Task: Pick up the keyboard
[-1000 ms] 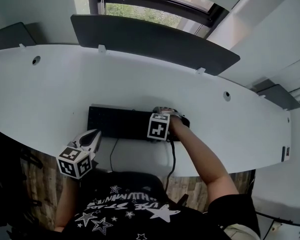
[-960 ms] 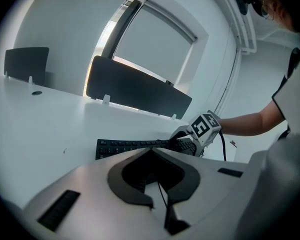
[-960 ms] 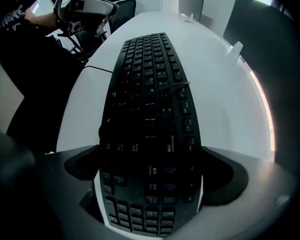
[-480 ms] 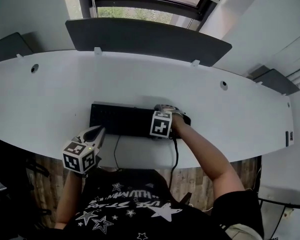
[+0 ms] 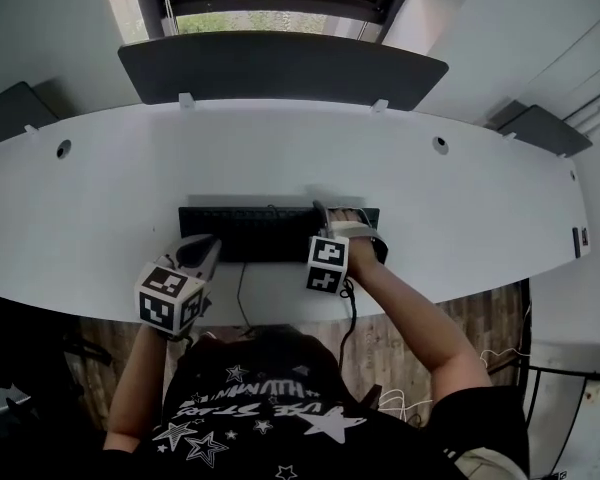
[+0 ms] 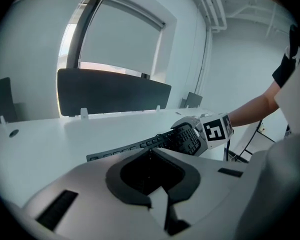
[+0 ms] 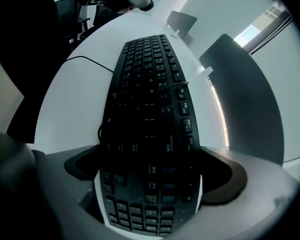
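A black keyboard (image 5: 250, 231) lies along the near part of the white desk (image 5: 100, 188). My right gripper (image 5: 346, 226) is shut on its right end; in the right gripper view the number-pad end (image 7: 150, 109) fills the space between the jaws of the right gripper (image 7: 151, 186). The left gripper view shows that end of the keyboard (image 6: 140, 145) tilted up in the right gripper (image 6: 202, 134). My left gripper (image 5: 206, 249) is shut and holds nothing. It hovers just off the keyboard's front left corner, and its jaws (image 6: 150, 153) point along the keyboard.
A dark screen panel (image 5: 280, 68) stands along the desk's far edge, below a window. A thin black cable (image 5: 242, 293) runs from the keyboard over the desk's front edge. Two cable holes (image 5: 439, 145) sit in the desktop. The person's body is close behind the front edge.
The right gripper has tipped, so its marker cube now sits nearer the desk's front edge. The left gripper has rolled and edged toward the keyboard's left end. The head view has shifted.
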A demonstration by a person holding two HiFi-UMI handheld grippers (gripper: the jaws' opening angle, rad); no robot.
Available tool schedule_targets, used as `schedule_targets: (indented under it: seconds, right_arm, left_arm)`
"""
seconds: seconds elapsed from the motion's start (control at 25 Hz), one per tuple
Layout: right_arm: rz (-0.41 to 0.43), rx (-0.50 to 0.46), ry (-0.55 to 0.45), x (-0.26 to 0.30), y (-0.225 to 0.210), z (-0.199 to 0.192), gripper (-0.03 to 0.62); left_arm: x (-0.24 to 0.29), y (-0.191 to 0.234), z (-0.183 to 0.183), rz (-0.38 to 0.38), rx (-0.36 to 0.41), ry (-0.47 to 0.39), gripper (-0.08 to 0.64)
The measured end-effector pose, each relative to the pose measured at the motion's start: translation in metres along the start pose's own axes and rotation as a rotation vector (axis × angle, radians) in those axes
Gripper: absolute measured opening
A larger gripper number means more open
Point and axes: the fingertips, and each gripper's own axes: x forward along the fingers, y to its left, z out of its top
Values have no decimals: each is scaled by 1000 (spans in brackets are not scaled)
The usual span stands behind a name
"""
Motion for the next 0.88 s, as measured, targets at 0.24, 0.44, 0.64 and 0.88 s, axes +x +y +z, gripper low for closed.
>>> schedule_targets:
  seconds: [0.24,0.44,0.64,0.88]
  right_arm:
    - [-154,-31,53,-15,3,-6,575]
    - [-272,-11,31,-20,1,0,575]
    - [-348,-4,8,-26,3,4,575]
    - [-391,-18,-17,-30,4,4,575]
  left_arm:
    - [19,-12,27,-70,270,17,153]
    - [42,-27,36,-141,491,83,248]
    - [57,-41,35,-191,673,168,262]
    - [77,-56,11,-305,770,322,285]
